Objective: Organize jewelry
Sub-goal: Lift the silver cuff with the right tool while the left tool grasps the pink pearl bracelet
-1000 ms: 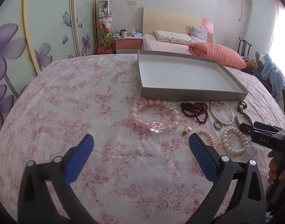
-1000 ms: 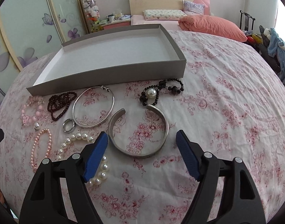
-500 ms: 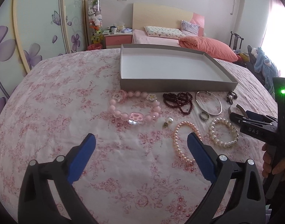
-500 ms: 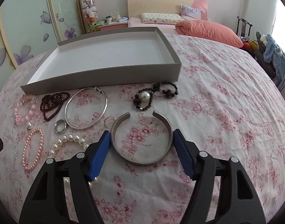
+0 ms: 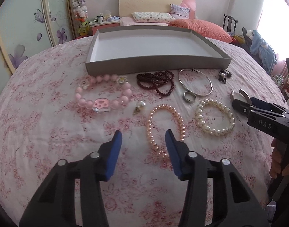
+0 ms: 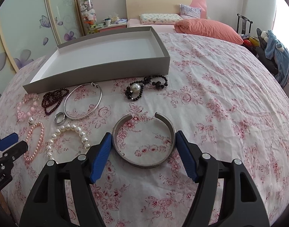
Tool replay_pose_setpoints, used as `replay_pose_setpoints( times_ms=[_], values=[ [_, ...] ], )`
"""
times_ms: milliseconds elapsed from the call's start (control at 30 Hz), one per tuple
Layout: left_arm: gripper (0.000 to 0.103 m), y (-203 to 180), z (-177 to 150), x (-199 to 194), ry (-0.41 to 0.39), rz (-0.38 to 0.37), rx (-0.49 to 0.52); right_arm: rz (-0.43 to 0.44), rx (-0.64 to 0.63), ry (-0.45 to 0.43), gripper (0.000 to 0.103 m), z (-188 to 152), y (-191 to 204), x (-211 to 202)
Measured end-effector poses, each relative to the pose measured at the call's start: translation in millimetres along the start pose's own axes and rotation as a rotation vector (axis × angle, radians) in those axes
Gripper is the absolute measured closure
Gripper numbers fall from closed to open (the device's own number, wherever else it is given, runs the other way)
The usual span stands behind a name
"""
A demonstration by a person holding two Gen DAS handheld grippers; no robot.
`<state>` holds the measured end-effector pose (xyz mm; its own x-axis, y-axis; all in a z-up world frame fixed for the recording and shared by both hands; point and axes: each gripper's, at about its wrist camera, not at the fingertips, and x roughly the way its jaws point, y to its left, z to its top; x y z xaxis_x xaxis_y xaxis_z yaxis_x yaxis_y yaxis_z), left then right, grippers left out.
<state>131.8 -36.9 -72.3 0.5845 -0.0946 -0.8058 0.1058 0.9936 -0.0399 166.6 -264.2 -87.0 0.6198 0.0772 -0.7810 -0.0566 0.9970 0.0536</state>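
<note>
My left gripper has come forward and down since a second ago, and its jaws are closing from wide open to roughly half. Nothing is gripped: the pink pearl bracelet lies by the right pad, its near end between the tips, but the pads press on nothing. I read this as lining up to pinch that strand.

My right gripper has barely shifted; a second ago the cuff lay just ahead of the tips, now it sits between them, each pad at or just beside the band's sides. I cannot tell for sure whether they press, so I count it as bracketed, not held.

The tray sits at 12 o'clock, empty. At 11 o'clock from my left tips is the pink bead bracelet, at 12 the garnet strand, at 1 the bangle, ring and white pearl bracelet. Nothing is sorted yet; both first picks look imminent.
</note>
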Motion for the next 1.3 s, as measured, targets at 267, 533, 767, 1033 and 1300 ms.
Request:
replay_pose_setpoints(
  times_ms=[267, 533, 767, 1033, 1300],
  values=[
    [0.072, -15, 1, 3, 0.007, 0.005, 0.032, 0.004, 0.002, -0.003, 0.035, -2, -2, -1],
    [0.096, -15, 0, 4, -0.004, -0.010, 0.016, 0.003, 0.001, -0.003, 0.034, -2, -2, -1],
    [0.096, 3, 0, 1, -0.002, -0.009, -0.026, 0.015, -0.012, -0.003, 0.035, -4, 1, -3],
    [0.096, 22, -4, -4, -0.002, 0.015, -0.051, 0.006, -0.043, 0.002, 0.034, -4, 8, -2],
    [0.094, 18, -5, -4, -0.007, 0.021, -0.033, 0.005, -0.041, 0.003, 0.034, -3, 8, -1]
  ],
)
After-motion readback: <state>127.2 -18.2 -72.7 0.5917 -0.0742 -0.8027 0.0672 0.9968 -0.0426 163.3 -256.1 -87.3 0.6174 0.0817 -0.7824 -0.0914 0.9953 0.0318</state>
